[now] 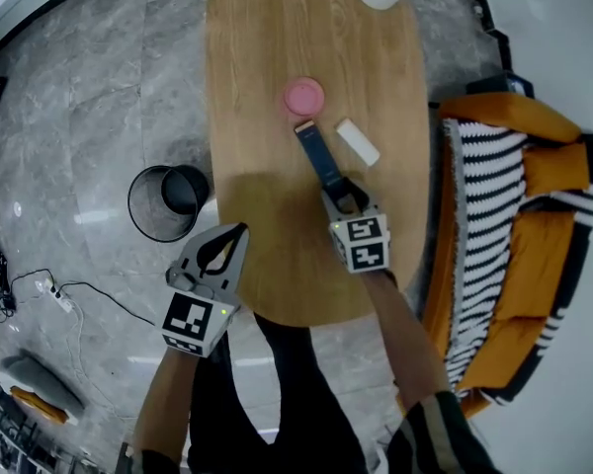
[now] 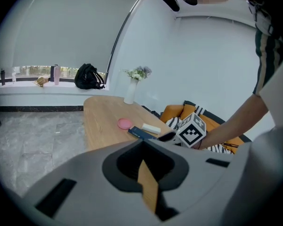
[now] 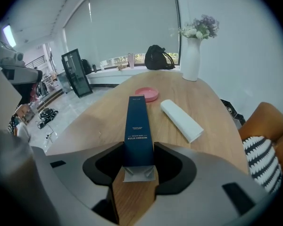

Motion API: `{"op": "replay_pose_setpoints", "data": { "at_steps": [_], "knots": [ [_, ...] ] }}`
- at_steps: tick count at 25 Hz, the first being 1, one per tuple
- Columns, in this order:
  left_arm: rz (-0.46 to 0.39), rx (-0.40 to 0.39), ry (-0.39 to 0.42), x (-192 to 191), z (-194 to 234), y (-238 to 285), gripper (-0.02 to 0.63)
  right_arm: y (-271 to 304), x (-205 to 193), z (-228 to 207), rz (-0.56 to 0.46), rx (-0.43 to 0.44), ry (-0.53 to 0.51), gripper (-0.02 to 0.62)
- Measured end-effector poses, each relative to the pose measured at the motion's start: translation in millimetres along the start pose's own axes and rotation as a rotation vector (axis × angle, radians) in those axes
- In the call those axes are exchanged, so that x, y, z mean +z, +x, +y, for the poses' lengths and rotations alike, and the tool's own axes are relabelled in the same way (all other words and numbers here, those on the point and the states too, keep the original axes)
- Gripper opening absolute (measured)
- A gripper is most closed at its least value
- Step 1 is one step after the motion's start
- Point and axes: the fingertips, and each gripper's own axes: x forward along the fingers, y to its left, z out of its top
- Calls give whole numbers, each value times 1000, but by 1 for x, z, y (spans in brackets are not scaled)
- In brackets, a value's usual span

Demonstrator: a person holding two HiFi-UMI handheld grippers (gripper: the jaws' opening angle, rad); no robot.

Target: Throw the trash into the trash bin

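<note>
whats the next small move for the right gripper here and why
Probably lift straight up a little. The right gripper has its jaws against both sides of the dark blue box, which lies flat on the table; the trash bin stands on the floor beside it.

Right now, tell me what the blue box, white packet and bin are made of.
Blue box: likely matte printed cardboard; folded end flap. White packet: probably paper or tissue, dull and soft-edged. Bin: seemingly black wire mesh, floor showing through.
</note>
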Motion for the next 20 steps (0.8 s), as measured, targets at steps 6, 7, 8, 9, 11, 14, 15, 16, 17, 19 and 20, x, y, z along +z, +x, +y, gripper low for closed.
{"op": "replay_pose_setpoints", "data": {
  "at_steps": [6,7,8,9,11,14,15,16,17,19,20],
  "knots": [
    [-30,10,-15,-11,24,-28,-2,-6,17,41,-38,-4,-39,190],
    [-34,10,-8,-13,29,-34,0,-8,22,51,-53,-2,-44,190],
    [-41,11,-3,-13,34,-40,-2,-10,29,62,-68,2,-45,190],
    [-48,11,-1,-13,39,-46,0,-13,36,73,-80,7,-42,190],
    [-59,13,-1,-14,49,-60,-1,-16,49,98,-98,17,-35,190],
    [-69,25,-13,-19,67,-85,-2,-14,64,136,-119,33,-36,190],
    [-72,31,-15,-22,74,-93,-2,-13,70,149,-124,45,-35,190],
    [-74,39,-16,-26,81,-101,0,-11,75,163,-127,58,-35,190],
    [-75,49,-20,-30,89,-109,-2,-8,81,177,-127,72,-39,190],
    [-79,71,-37,-40,105,-125,-2,-2,90,204,-127,100,-56,190],
    [-80,82,-46,-45,113,-133,0,1,94,218,-129,114,-65,190]
  ]
}}
